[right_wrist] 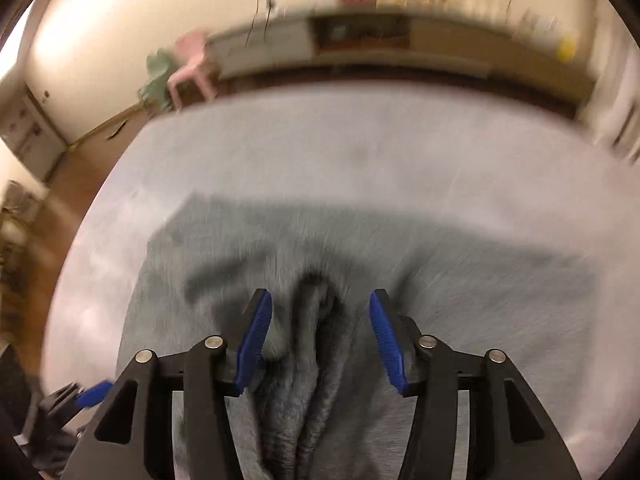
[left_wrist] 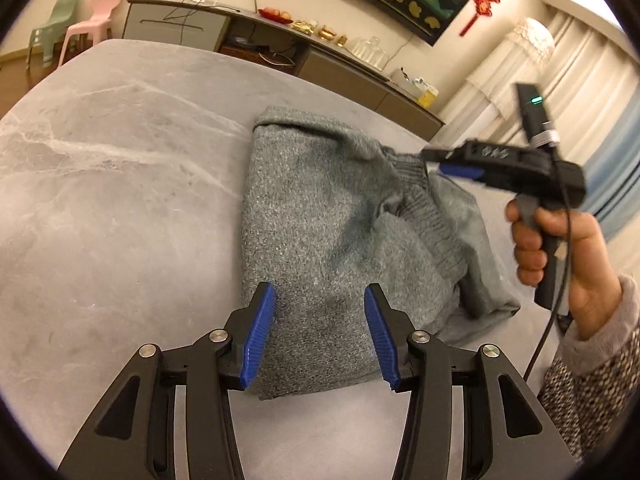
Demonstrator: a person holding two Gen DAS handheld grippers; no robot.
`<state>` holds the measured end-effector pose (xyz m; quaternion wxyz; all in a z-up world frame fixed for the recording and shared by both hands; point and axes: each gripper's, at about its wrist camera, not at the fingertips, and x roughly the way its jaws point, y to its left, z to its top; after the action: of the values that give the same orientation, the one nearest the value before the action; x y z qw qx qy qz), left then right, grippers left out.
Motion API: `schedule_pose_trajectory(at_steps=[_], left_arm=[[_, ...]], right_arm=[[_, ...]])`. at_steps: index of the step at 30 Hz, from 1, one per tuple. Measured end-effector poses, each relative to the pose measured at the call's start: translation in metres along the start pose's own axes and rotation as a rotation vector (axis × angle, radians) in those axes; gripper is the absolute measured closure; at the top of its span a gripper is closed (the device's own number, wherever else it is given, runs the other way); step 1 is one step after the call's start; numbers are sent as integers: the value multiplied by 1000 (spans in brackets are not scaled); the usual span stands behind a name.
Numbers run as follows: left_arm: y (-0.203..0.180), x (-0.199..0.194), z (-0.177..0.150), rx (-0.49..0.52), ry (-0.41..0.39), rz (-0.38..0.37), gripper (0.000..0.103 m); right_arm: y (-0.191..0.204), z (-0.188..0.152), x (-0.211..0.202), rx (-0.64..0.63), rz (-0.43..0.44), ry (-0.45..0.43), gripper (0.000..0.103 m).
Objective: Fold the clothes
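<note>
Both tongs, left [left_wrist: 320,300] and right [right_wrist: 320,304], released above the seemingly half-folded grey sweater [left_wrist: 320,216].

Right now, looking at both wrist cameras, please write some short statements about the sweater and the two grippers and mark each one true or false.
1. The grey sweater lies on a grey marbled table. True.
2. The left gripper is shut on the sweater. False: its blue pads stand apart over the fabric and pinch nothing.
3. The right gripper has its jaws open, with a ribbed fold of the sweater showing between them. True.
4. The sweater is spread out flat with both sleeves extended. False: it is already folded into a compact bundle.
5. Two plastic chairs, one pink and one green, stand beyond the table. True.
</note>
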<state>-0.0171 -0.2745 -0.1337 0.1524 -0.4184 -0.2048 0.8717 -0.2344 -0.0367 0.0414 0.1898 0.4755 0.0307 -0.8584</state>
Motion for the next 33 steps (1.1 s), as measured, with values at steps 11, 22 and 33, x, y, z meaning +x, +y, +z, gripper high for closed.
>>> schedule_pose_trajectory(at_steps=[11,22,33], left_arm=[[6,18,13,4,12,48,75],[-13,32,3,95,62,94,95],[-6,23,14,54,54,99,95]], right_arm=[[162,54,76,-356,51,129,30],[138,87,95,-310,-41,139,99],[108,118,70,-187,26,83,72]])
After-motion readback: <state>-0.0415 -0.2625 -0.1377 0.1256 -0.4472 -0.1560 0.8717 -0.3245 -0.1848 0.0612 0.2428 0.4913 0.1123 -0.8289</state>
